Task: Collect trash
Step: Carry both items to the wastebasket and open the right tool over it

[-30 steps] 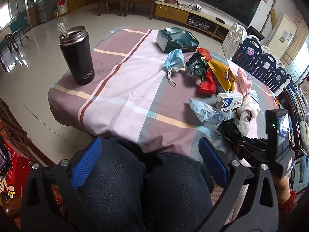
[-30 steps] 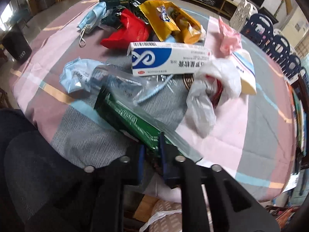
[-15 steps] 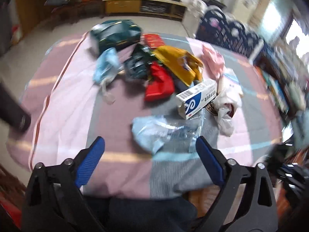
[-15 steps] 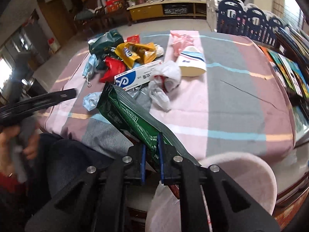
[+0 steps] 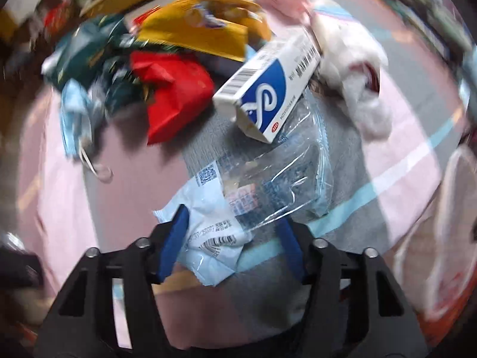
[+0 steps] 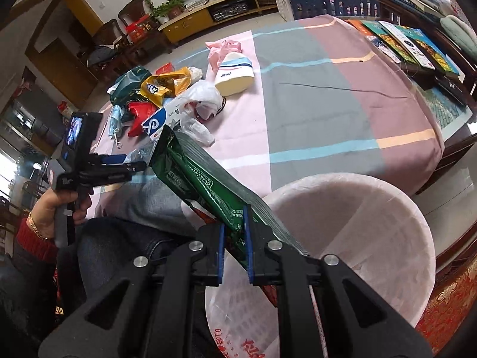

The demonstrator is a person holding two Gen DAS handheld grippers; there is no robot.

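Left wrist view, clear wrapper between closing fingers

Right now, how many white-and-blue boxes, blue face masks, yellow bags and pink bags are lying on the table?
White-and-blue box: 1
Blue face mask: 1
Yellow bag: 1
Pink bag: 1
Total: 4

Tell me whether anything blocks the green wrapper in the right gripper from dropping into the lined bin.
Nothing visible does. The right gripper is shut on the green wrapper, held just at the near rim of the bin. The bin's mouth is open, with only its white liner bag inside.
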